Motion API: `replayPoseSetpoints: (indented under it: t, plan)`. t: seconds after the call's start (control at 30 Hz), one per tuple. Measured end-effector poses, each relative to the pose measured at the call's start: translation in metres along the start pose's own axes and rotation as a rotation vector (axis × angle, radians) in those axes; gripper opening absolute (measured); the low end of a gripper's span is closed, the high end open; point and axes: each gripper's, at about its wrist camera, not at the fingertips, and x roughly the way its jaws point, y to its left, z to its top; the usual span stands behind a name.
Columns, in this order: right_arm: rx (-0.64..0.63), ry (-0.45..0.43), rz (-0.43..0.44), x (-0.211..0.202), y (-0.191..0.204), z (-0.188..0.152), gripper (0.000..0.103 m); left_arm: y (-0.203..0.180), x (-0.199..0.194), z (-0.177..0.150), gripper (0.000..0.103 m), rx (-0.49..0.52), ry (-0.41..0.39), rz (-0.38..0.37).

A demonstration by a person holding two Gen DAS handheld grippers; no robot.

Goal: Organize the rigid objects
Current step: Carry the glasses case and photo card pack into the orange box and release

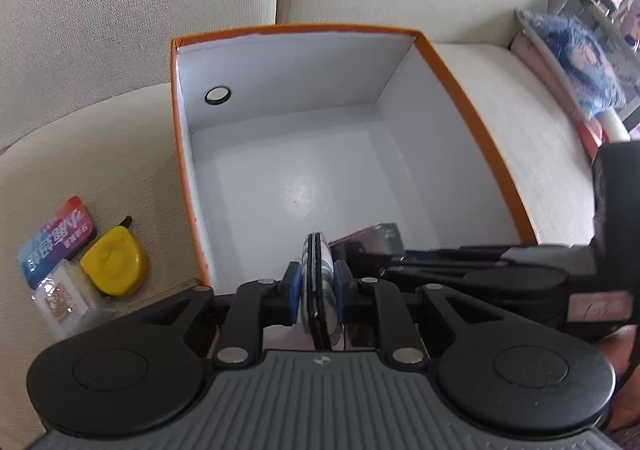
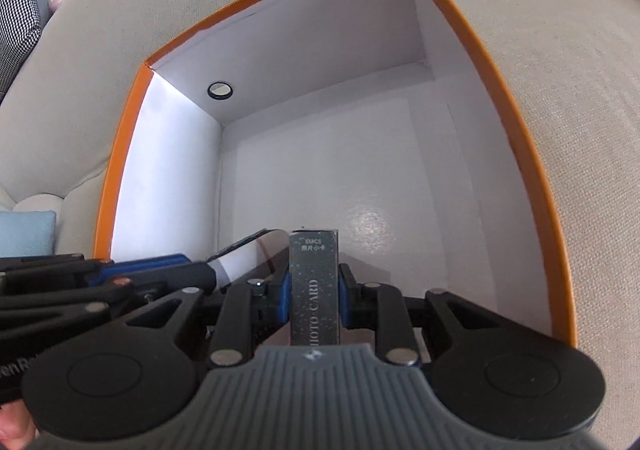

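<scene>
Both grippers tilt down over the orange box (image 1: 472, 118) at frame centre for release inside: left gripper (image 1: 318, 282) clamps a thin case (image 1: 318, 270), right gripper (image 2: 314, 290) a card box (image 2: 314, 282).

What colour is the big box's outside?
Orange outside, white inside; the box shows best from the right wrist.

Both my grippers angled downward, side by side

My left gripper (image 1: 316, 282) and right gripper (image 2: 314, 286) are each clamped tight (blue pads pressing something thin).
</scene>
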Motion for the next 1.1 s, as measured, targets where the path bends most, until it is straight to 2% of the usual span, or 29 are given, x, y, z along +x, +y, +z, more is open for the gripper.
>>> replayPoseSetpoints:
  t: [0.13, 0.23, 0.33, 0.53, 0.63, 0.77, 0.97, 1.1]
  plan:
    - [-0.001, -0.009, 0.008, -0.003, 0.001, -0.001, 0.024, -0.003, -0.001, -0.002, 0.021, 0.045, 0.011, 0.021]
    - [0.014, -0.016, 0.023, -0.003, 0.001, 0.000, 0.023, -0.005, -0.006, -0.004, 0.032, 0.086, 0.002, 0.047]
    - [0.029, -0.018, 0.039, -0.002, 0.001, 0.001, 0.024, 0.001, -0.016, -0.005, 0.037, 0.065, -0.027, 0.028]
    - [0.026, -0.026, 0.019, -0.002, 0.004, 0.002, 0.024, 0.015, -0.041, -0.007, 0.037, 0.000, -0.104, -0.008]
    - [0.017, -0.008, -0.030, -0.003, 0.007, 0.000, 0.024, 0.025, -0.051, -0.010, 0.035, -0.032, -0.113, -0.014]
    - [0.015, 0.006, -0.081, -0.002, 0.008, -0.002, 0.024, 0.036, -0.051, -0.013, 0.034, -0.071, -0.110, -0.063]
    - [0.031, 0.018, -0.047, 0.005, 0.009, 0.001, 0.024, 0.039, -0.062, -0.020, 0.032, -0.094, -0.163, -0.049]
    - [0.020, 0.026, 0.008, 0.009, 0.013, 0.003, 0.024, 0.051, -0.061, -0.022, 0.032, -0.131, -0.159, -0.041]
